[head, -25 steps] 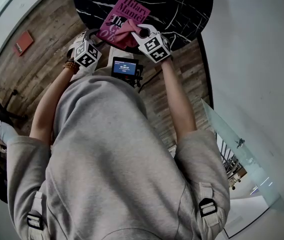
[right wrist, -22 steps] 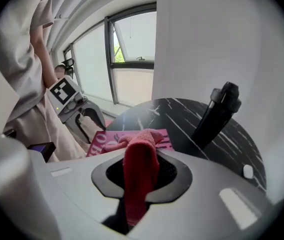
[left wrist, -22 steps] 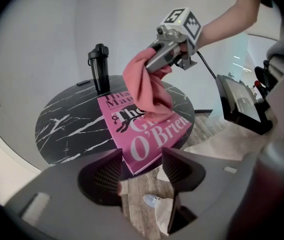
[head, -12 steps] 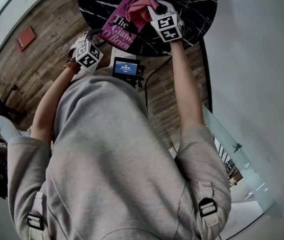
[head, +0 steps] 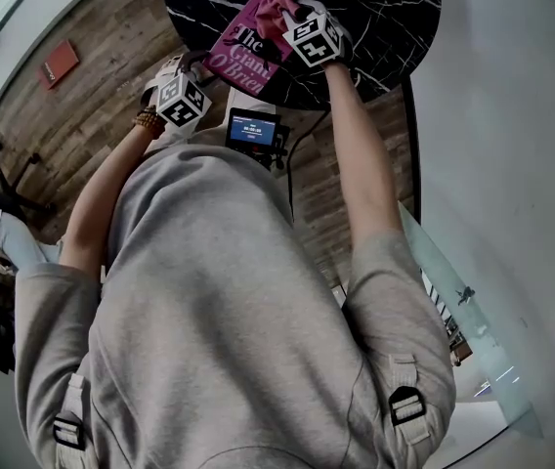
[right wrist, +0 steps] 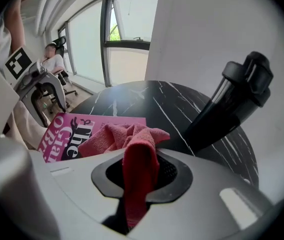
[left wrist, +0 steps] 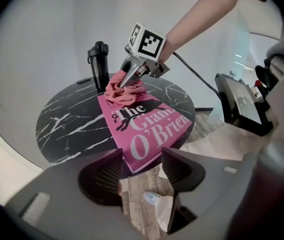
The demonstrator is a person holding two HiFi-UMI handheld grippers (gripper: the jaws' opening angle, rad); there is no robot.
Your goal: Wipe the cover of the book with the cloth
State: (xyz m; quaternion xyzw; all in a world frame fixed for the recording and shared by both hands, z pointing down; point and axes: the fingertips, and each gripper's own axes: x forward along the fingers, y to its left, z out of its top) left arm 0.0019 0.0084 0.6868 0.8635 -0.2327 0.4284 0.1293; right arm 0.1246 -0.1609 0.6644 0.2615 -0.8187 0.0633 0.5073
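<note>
A pink book (head: pixel 241 51) lies on the round black marble table (head: pixel 375 27), its near corner over the table's edge. My right gripper (head: pixel 292 13) is shut on a pink-red cloth (head: pixel 276 4) and presses it on the book's far end. In the left gripper view the cloth (left wrist: pixel 123 90) bunches under the right gripper (left wrist: pixel 128 80) at the top of the book (left wrist: pixel 147 129). From the right gripper (right wrist: pixel 141 171), the cloth (right wrist: pixel 127 136) hangs between the jaws onto the book (right wrist: pixel 67 134). My left gripper (left wrist: pixel 142 171) is open and empty, just off the book's near corner.
A black bottle (left wrist: pixel 98 64) stands upright on the table behind the book, close to the right gripper (right wrist: pixel 232 104). A small screen device (head: pixel 253 130) hangs at my chest. The floor is wood planks, with a red object (head: pixel 60 63) on it at left.
My right gripper carried the cloth up the cover, from the book's near end to its far end. The left gripper has barely moved.
</note>
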